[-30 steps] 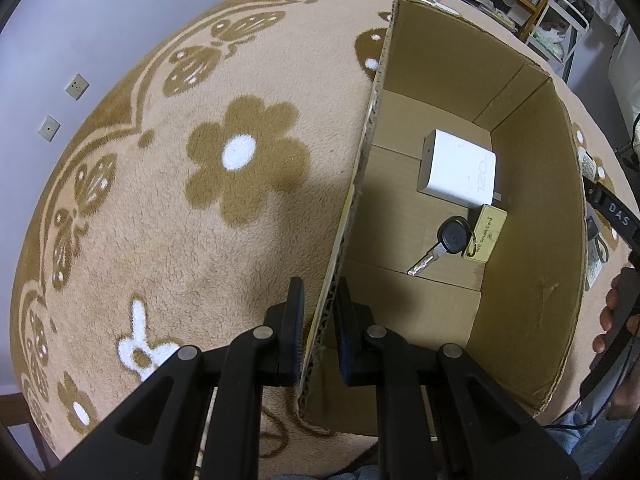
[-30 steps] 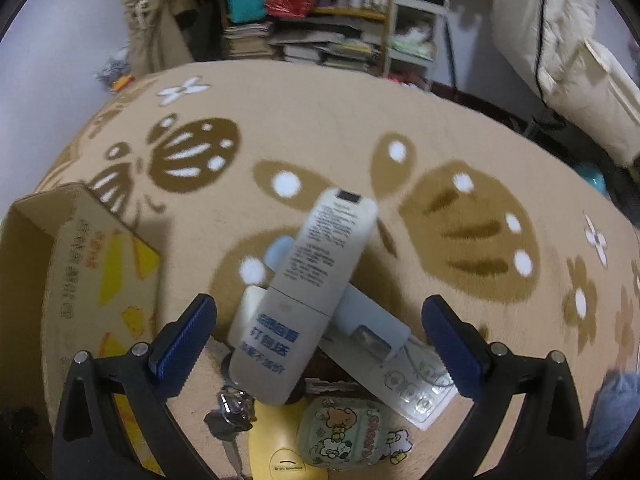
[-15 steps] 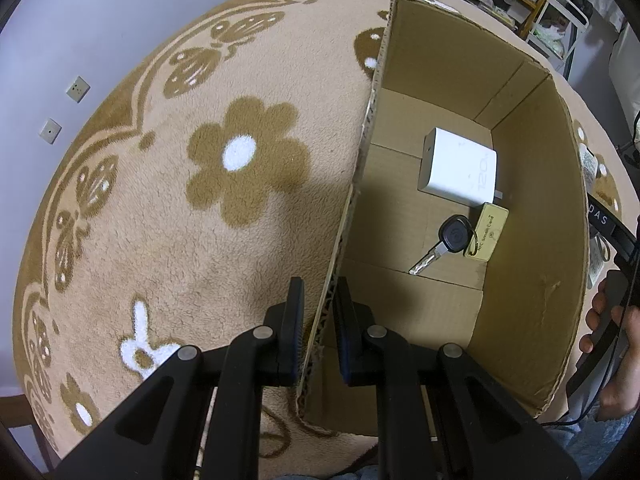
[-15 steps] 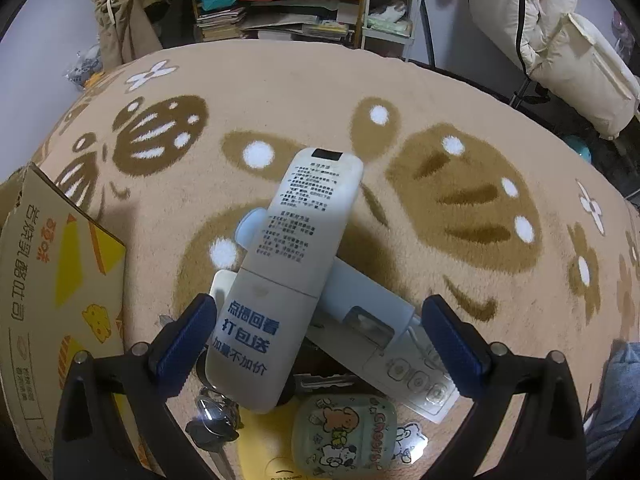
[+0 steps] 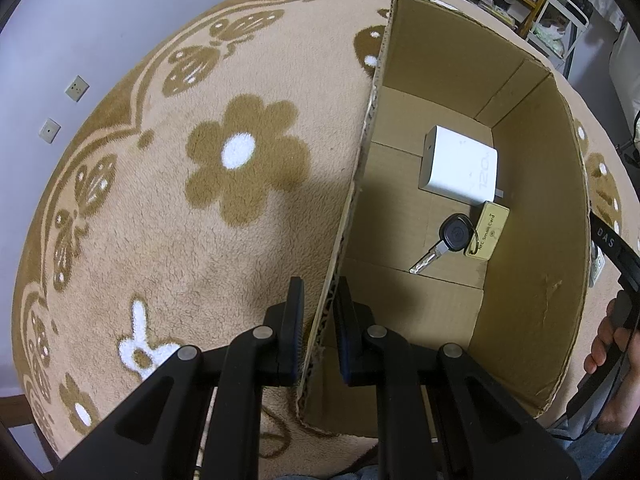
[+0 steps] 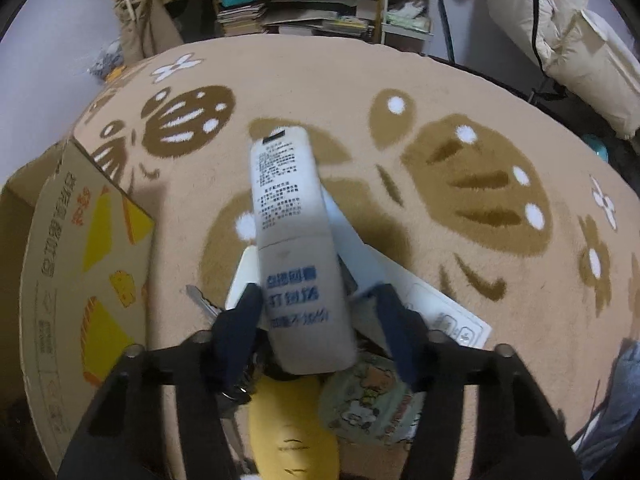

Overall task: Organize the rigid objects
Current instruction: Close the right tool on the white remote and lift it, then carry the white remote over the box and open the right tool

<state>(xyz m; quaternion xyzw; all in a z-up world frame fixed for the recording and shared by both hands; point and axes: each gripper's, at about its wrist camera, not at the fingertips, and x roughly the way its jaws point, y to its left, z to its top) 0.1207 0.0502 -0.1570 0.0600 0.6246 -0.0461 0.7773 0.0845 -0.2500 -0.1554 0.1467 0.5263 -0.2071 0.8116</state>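
Observation:
My left gripper (image 5: 320, 296) is shut on the near left wall of an open cardboard box (image 5: 532, 240) that stands on the carpet. A white charger (image 5: 460, 168), a black-headed key (image 5: 452, 236) and a tan card tag (image 5: 490, 230) lie on the box floor. In the right wrist view a grey remote (image 6: 288, 208) with blue print lies on top of a pile, between the blue fingers of my right gripper (image 6: 318, 294). Its jaws are closing. The left finger is at the remote's edge and the right finger stands a little apart from it.
Under the remote lie a white flat controller (image 6: 440, 308), a yellow object (image 6: 288, 420), a cartoon-printed tin (image 6: 368, 400) and a metal key (image 6: 200, 300). The box's printed outer wall (image 6: 80, 260) is at the left. Shelves (image 6: 320, 0) and bedding border the carpet. A person's hand (image 5: 608, 352) shows at the right edge.
The right gripper's fingers have come in from wide apart to close beside the remote, which now sits nearer and straighter in view. The left gripper and the box have not moved.

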